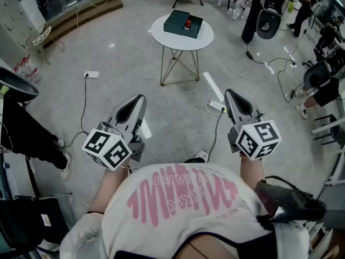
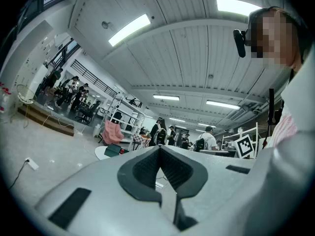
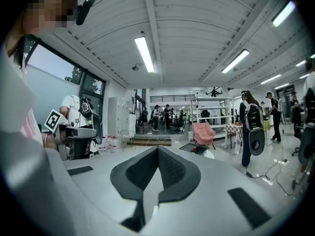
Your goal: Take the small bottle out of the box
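– Grey concrete floor (image 1: 172, 123) spreads under us, the largest thing here. What stands on it ahead of us?

– The white round table (image 1: 161, 35) on thin legs, well apart from us and from both our tools. Nothing of ours touches it.

– And the tools themselves?

– We hold the left gripper (image 1: 141, 97) and the right gripper (image 1: 229, 93) out in front of our body, roughly level and apart from each other. The table lies farther off, between the lines they point along.

– How do the jaws stand?

– In the left gripper view we see the two dark pads brought together at their tips, with nothing between them. The right gripper view shows the same: the pads meet at the tips and grip nothing. Neither gripper touches any object.

– Then the box?

– The dark green box (image 1: 179, 21) rests flat on the tabletop, toward its far side, well beyond both grippers.

– And the bottle?

– The small bottle (image 1: 188, 24) shows as a red spot at the box's right part, seemingly set into the top. From here we cannot tell more of it.
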